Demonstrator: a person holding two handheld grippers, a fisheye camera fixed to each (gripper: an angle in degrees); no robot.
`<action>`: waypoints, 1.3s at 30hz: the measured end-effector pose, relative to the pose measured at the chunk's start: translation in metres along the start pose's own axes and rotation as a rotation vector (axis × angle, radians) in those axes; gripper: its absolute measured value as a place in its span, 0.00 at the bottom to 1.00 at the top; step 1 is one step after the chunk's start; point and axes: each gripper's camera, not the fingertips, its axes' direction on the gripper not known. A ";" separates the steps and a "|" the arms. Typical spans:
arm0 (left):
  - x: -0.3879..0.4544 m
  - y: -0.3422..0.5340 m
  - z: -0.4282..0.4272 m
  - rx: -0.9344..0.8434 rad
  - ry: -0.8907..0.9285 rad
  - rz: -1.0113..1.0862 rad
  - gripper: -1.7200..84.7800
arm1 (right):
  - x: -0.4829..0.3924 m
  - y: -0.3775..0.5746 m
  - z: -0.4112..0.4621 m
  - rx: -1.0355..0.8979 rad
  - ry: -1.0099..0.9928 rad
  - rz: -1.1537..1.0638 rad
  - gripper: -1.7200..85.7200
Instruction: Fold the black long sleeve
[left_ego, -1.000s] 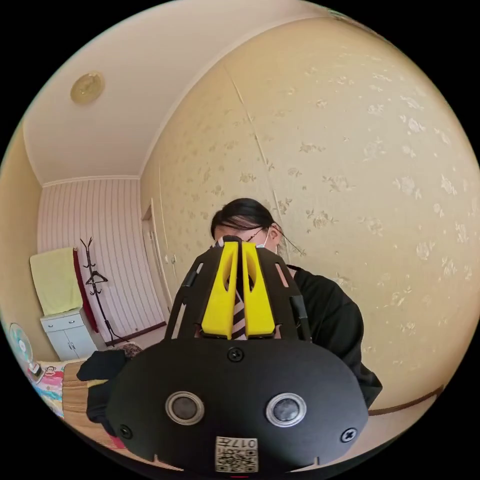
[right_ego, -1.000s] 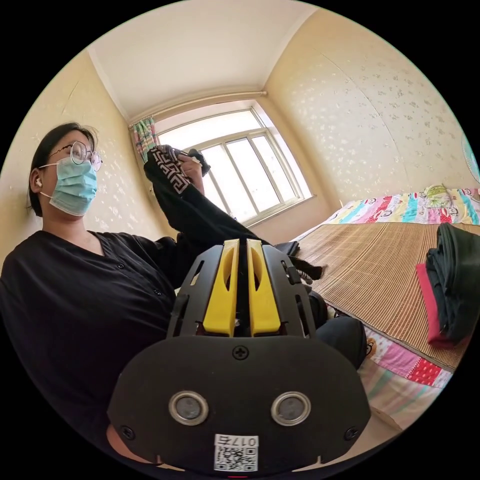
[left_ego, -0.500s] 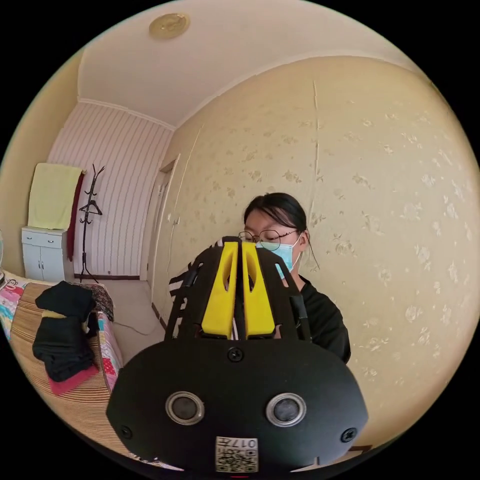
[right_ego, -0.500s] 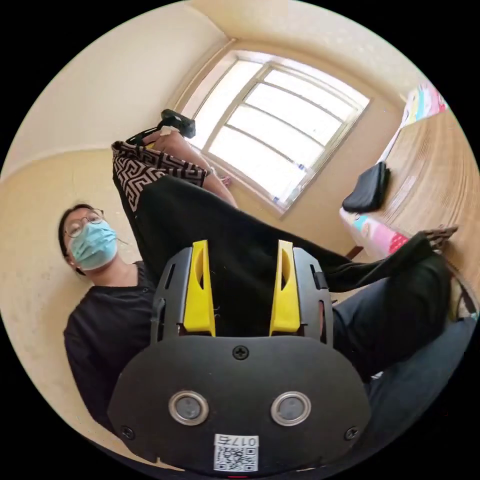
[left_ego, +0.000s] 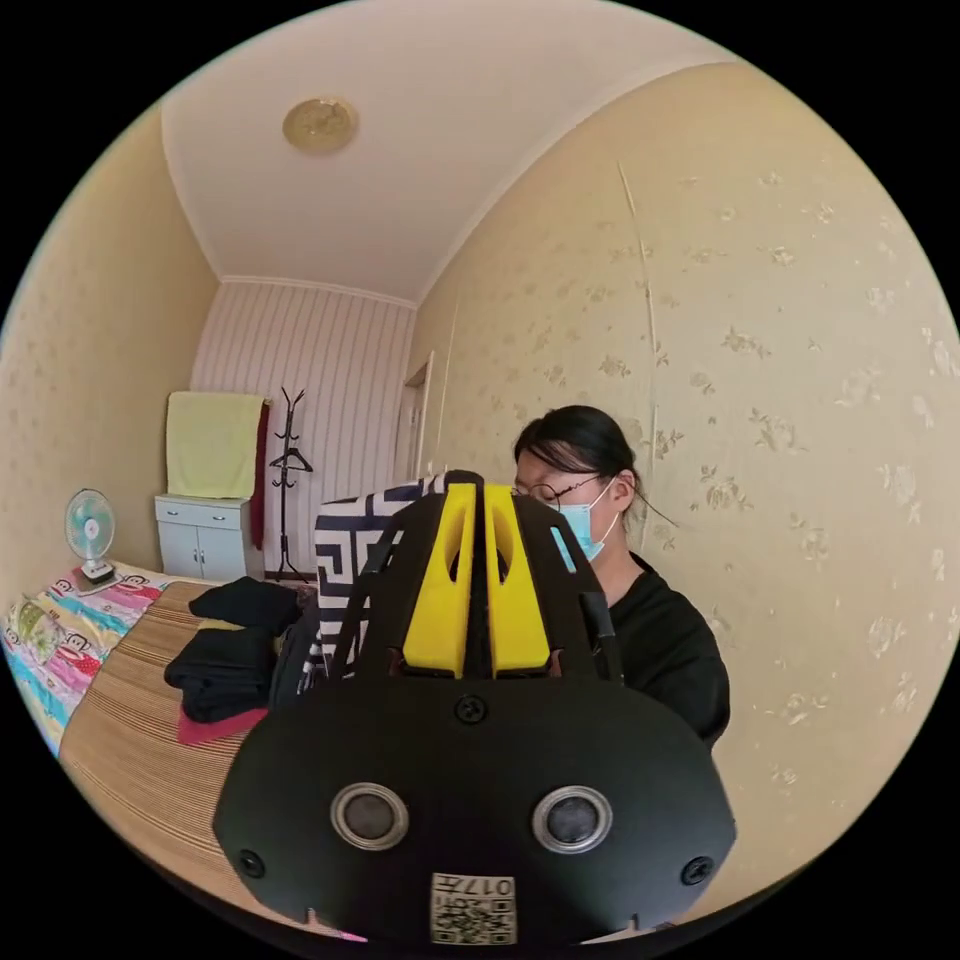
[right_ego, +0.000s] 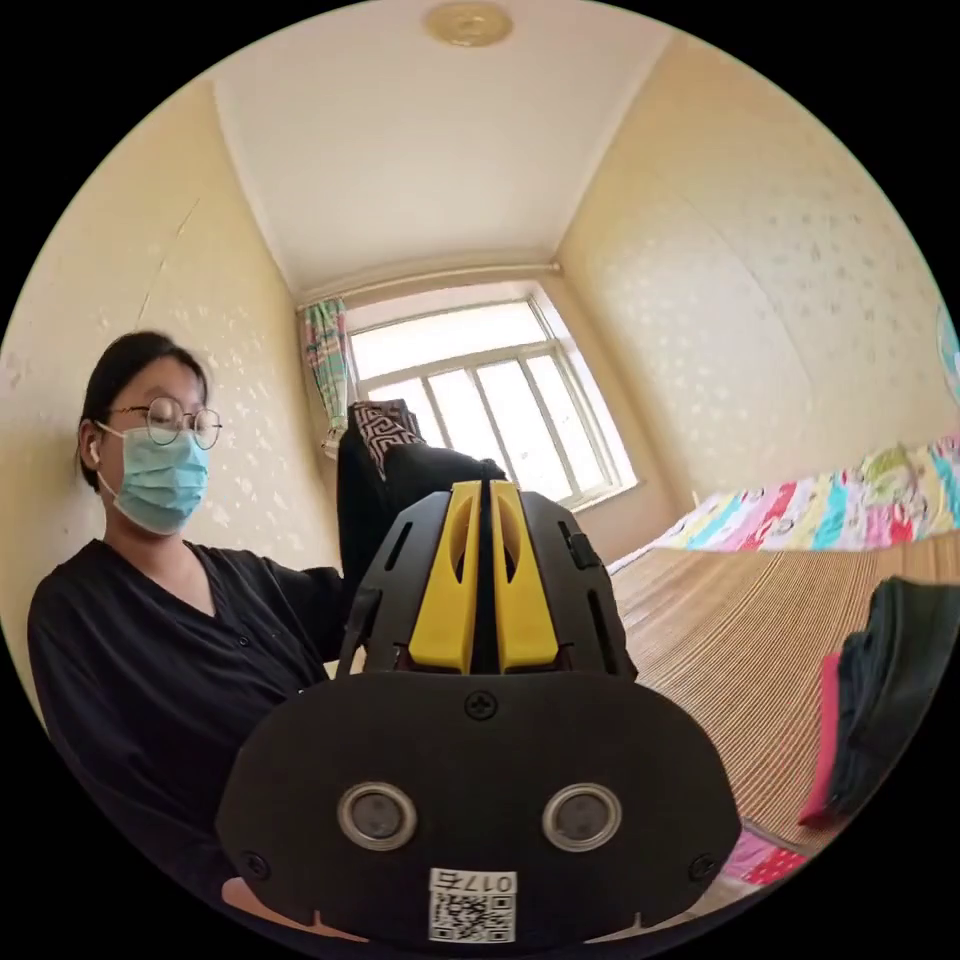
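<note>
Both grippers have jaws pressed together on dark cloth of the sleeve; its patterned cuff hangs just beside the left jaws.

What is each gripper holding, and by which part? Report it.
Left gripper: shut on the black long-sleeve top with maze-patterned trim, at the patterned band. Right gripper: shut on its plain black cloth; which part cannot be told.

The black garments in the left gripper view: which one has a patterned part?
The black long sleeve held up behind the left gripper shows a black-and-white maze pattern. The folded dark clothes stacked on the bamboo mat look plain.
</note>
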 end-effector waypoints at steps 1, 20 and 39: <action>0.009 0.004 -0.014 0.021 -0.087 -0.003 0.01 | -0.016 -0.006 -0.008 0.021 0.013 -0.043 0.05; -0.011 0.145 -0.034 -0.087 -0.527 -0.268 0.01 | -0.095 0.072 0.122 -0.704 0.177 -0.080 0.04; 0.011 0.248 0.032 0.014 0.094 -0.034 0.01 | 0.049 0.243 0.296 -0.858 -0.405 0.346 0.14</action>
